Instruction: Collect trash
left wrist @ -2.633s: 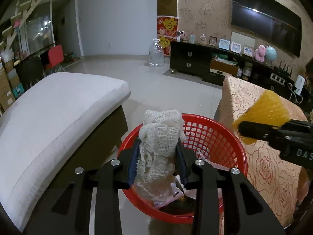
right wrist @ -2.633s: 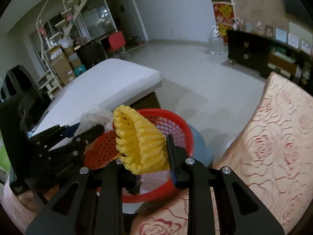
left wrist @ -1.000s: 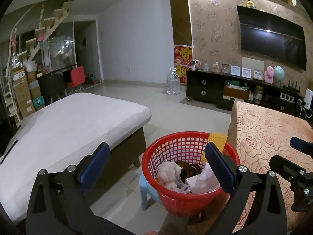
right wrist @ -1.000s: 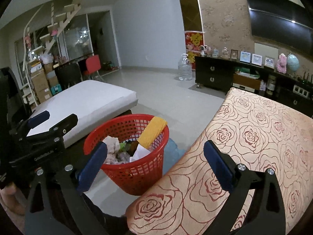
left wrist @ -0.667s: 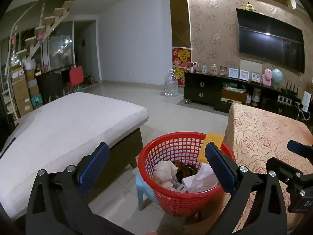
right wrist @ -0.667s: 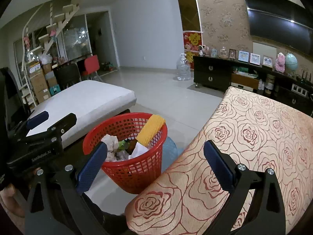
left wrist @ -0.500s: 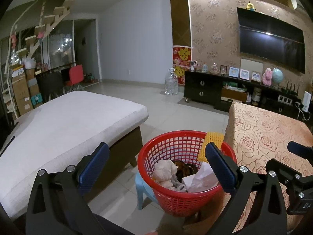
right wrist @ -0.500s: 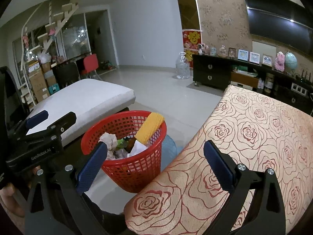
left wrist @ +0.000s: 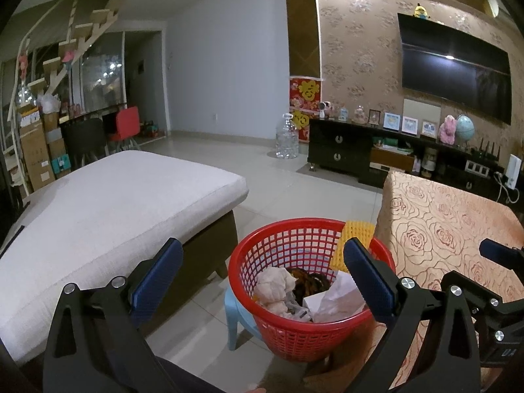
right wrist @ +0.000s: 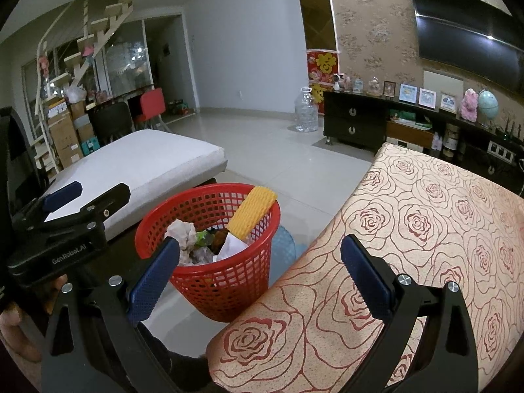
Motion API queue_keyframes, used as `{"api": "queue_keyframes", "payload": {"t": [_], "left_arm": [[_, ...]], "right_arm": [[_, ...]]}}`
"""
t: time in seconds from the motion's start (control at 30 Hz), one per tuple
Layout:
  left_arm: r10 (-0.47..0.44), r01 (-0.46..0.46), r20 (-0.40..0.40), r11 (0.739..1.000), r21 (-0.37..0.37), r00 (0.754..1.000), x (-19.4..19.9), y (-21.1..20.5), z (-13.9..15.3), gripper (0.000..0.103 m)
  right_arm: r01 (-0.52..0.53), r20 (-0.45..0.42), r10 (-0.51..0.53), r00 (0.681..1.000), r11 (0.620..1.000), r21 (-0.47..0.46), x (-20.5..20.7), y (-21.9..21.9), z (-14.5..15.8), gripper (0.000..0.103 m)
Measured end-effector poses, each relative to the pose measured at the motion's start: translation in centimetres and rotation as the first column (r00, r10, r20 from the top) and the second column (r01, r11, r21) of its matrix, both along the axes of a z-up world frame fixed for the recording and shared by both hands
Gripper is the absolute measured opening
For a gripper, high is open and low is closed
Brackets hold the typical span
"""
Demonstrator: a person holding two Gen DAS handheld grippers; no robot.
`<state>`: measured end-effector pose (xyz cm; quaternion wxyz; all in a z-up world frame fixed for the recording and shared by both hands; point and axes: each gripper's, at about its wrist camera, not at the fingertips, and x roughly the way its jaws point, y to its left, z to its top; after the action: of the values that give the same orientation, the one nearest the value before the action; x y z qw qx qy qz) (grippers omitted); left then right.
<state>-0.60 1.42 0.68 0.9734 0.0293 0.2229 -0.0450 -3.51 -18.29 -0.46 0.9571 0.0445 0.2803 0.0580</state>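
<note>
Holding my left gripper (left wrist: 262, 275) and right gripper (right wrist: 258, 267) spread wide and empty, I judge collection complete, since the yellow foam net (right wrist: 252, 212) and white rag (right wrist: 181, 232) sit inside the red basket (right wrist: 229, 281) beside the rose-patterned table's (right wrist: 425, 229) near-left corner.

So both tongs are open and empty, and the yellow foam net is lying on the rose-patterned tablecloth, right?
Not quite. The yellow foam net is in the red basket, leaning against its rim, as the right wrist view shows, not on the rose-patterned tablecloth. The left tongs and right tongs are indeed open and empty.
</note>
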Motion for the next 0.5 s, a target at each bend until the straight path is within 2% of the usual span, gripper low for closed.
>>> {"api": "queue_keyframes", "payload": {"t": [0.5], "left_arm": [[0.0,0.0,-0.001,1.0,0.002,1.0,-0.02,-0.06,0.0,0.095]], "right_arm": [[0.002,-0.005,-0.002,1.0,1.0,-0.006,0.01,0.03,-0.14,0.096]]}}
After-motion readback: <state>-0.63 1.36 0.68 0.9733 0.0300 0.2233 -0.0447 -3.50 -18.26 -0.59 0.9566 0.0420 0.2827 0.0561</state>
